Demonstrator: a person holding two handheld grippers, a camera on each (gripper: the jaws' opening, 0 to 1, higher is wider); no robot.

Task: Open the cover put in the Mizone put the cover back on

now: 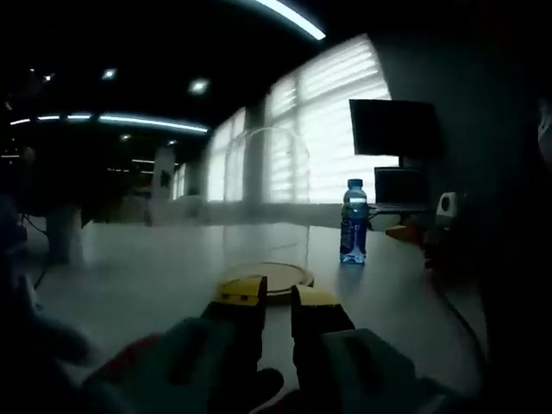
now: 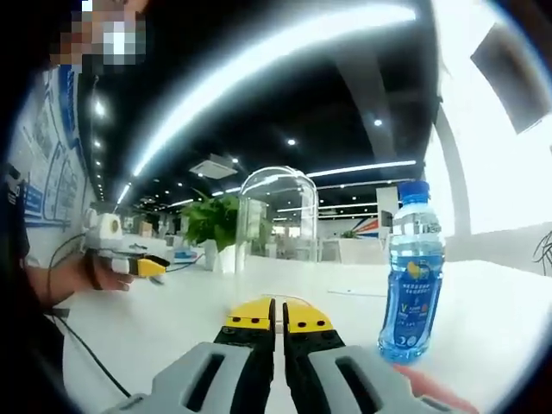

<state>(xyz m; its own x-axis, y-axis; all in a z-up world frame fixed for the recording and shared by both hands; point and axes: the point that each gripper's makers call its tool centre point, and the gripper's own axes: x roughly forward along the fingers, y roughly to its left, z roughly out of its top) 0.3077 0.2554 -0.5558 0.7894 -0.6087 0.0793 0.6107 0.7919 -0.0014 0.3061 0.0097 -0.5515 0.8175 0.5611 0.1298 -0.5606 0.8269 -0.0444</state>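
My clear glass dome cover [image 2: 278,216] sits on its round base on the white table [image 2: 483,302], the blue-capped Mizone bottle [image 2: 414,272] upright beside it, both my tongs clenched empty.

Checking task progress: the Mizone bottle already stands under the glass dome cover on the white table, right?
No. The Mizone bottle stands beside the glass dome cover, outside it, on the white table; the right gripper view shows this.
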